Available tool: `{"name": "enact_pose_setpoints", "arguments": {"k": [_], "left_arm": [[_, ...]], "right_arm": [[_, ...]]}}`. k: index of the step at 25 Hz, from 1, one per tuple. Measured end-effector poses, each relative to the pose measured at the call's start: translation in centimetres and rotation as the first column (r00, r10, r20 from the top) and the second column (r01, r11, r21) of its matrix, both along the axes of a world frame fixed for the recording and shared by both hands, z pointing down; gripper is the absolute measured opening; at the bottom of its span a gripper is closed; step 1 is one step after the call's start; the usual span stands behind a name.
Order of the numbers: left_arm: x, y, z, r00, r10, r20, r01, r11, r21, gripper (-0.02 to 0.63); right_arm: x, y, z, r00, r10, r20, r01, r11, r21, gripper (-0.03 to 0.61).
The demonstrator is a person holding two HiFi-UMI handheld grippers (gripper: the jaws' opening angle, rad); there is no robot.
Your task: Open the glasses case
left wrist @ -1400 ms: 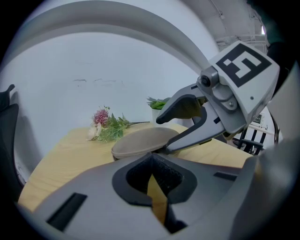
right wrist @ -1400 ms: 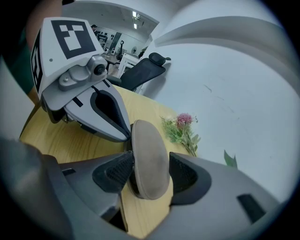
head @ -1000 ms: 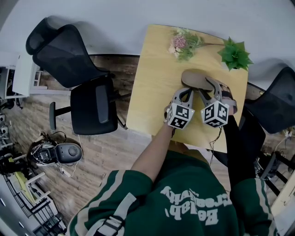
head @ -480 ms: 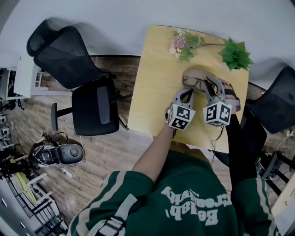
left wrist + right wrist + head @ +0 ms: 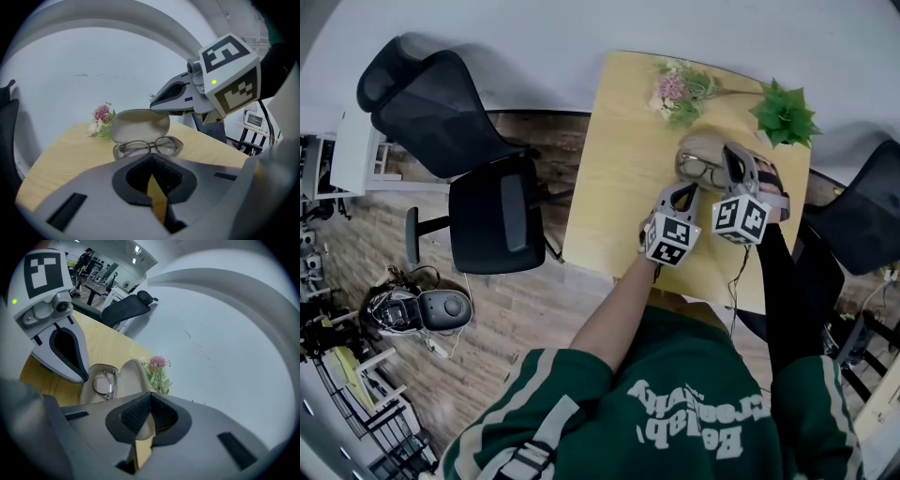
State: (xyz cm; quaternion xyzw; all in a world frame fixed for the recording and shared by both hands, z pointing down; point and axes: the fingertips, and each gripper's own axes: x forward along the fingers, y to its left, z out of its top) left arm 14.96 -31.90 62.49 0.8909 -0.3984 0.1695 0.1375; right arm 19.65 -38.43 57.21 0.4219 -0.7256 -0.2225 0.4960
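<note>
The beige glasses case [image 5: 701,157] lies open on the wooden table [image 5: 619,187], its lid [image 5: 140,123] standing up at the back. Dark-framed glasses [image 5: 150,146] rest in its base, also seen in the right gripper view as glasses [image 5: 105,383]. My right gripper [image 5: 733,157] hangs just over the case's right side with its jaws shut and nothing between them; its tip [image 5: 154,106] sits right above the lid's edge. My left gripper [image 5: 683,192] stays in front of the case, near its left end, jaws shut and empty.
A pink flower sprig [image 5: 675,89] and a green plant [image 5: 783,114] lie at the table's far edge behind the case. A black office chair [image 5: 478,187] stands left of the table and another chair [image 5: 862,220] at the right.
The case was closed a second ago; its lid has swung up and the glasses show. My right gripper let go, rose a little above the case and shut its jaws. The left gripper kept still.
</note>
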Motion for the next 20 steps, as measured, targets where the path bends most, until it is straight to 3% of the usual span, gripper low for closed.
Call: {"name": "enact_pose_setpoints", "arguments": {"k": [9, 20], "left_arm": [[0.0, 0.1, 0.0, 1.000, 0.016, 0.008, -0.016, 1.000, -0.005, 0.014], [0.1, 0.2, 0.0, 0.999, 0.032, 0.013, -0.032, 0.999, -0.008, 0.014]], "right_arm": [[0.6, -2.6, 0.8, 1.000, 0.003, 0.006, -0.003, 1.000, -0.015, 0.009], [1.5, -5.1, 3.2, 0.999, -0.044, 0.019, 0.046, 0.992, -0.119, 0.009]]}}
